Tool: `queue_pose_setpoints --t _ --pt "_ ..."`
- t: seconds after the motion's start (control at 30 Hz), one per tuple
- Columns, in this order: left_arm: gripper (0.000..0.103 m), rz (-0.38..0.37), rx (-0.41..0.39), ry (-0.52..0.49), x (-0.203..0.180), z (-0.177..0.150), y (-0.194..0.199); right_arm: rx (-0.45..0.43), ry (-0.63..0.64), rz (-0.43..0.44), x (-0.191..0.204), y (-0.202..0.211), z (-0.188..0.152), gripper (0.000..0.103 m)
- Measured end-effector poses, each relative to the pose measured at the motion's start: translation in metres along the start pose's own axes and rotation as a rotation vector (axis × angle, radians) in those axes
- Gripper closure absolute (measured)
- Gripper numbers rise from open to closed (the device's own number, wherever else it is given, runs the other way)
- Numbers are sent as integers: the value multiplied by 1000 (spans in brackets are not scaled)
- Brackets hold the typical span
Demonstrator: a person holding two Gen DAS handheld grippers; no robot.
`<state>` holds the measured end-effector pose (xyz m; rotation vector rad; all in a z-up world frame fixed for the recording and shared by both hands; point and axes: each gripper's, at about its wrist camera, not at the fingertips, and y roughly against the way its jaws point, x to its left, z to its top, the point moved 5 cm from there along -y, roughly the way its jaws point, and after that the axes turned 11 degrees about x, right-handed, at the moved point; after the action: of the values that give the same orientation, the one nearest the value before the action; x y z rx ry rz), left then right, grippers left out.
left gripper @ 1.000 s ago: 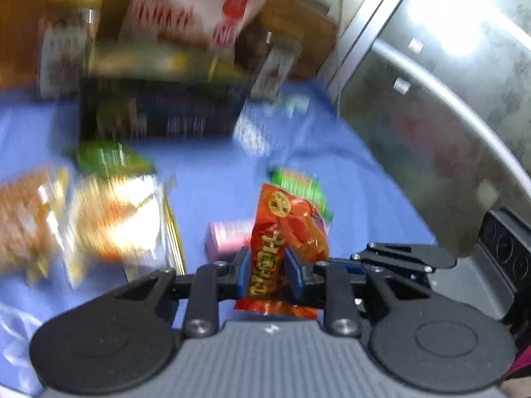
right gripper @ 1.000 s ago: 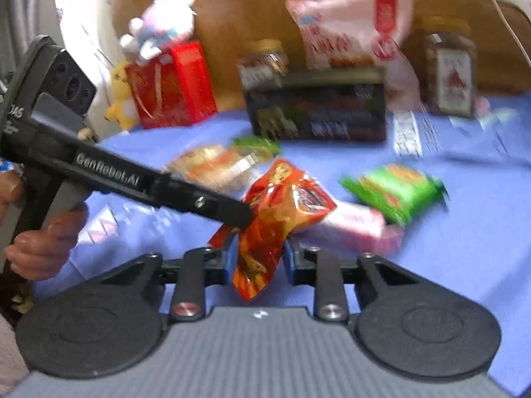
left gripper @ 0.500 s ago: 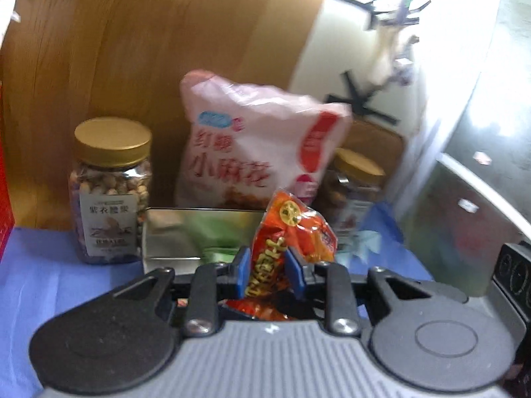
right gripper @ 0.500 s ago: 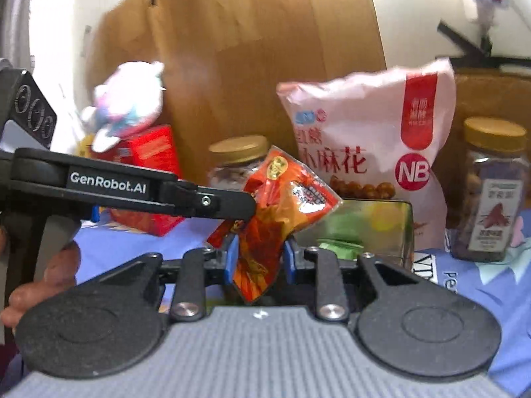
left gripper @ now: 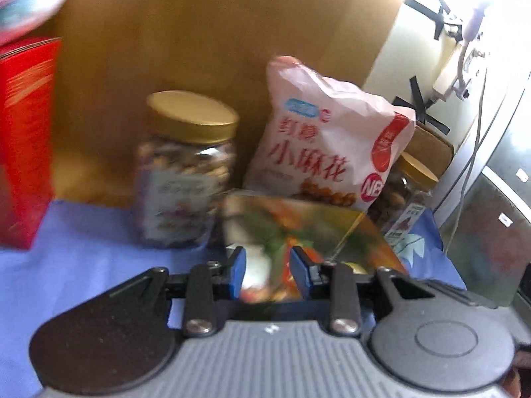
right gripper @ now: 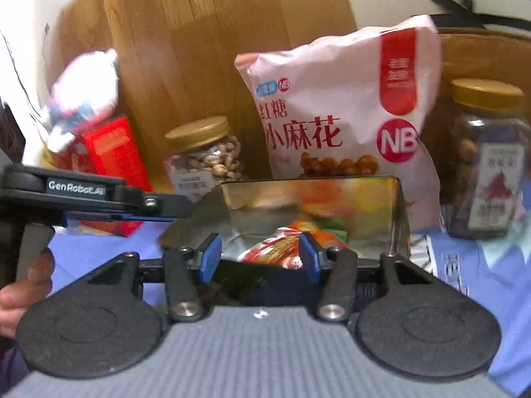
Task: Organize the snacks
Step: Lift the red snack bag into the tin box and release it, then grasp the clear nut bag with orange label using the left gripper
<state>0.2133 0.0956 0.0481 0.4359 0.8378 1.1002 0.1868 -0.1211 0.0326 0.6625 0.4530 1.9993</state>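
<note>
Both my claws hang spread over the shiny tin, nothing gripped.

From my right wrist view, left to right: my left claw (right gripper: 181, 207) reaches in from the side, in front of the red box (right gripper: 114, 165); a gold-lidded nut jar (right gripper: 205, 154) stands behind on the blue-covered counter (right gripper: 497, 285); the open tin (right gripper: 312, 199) sits in front of the big pink snack bag (right gripper: 341, 99), touching it; a second jar (right gripper: 488, 162) stands far right. My right claw (right gripper: 260, 257) is wide apart, and the orange snack packet (right gripper: 282, 250) lies loose inside the tin between its fingers.
</note>
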Motion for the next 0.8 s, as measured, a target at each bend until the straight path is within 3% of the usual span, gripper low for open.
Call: queue_pose_setpoints --t 0.23,0.33,0.47,0.63,0.7,0.73,0.8 --pt "70 52 98 77 49 -61 33 134 -19 171 43 19 -57 46" --pt "58 48 109 116 57 -85 42 183 56 221 76 17 -70 46" --pt "55 21 117 182 68 -106 51 207 268 172 123 7 -77 47" --pt "46 -38 146 232 72 -123 46 234 436 98 153 -17 -87 44" --pt "45 -24 124 212 68 -124 44 221 482 53 161 -22 -89 44" --pt "45 -16 116 206 66 -125 44 218 496 31 162 -23 -89 45" --pt "57 -48 100 199 62 -125 46 211 529 -4 164 -22 -91 50"
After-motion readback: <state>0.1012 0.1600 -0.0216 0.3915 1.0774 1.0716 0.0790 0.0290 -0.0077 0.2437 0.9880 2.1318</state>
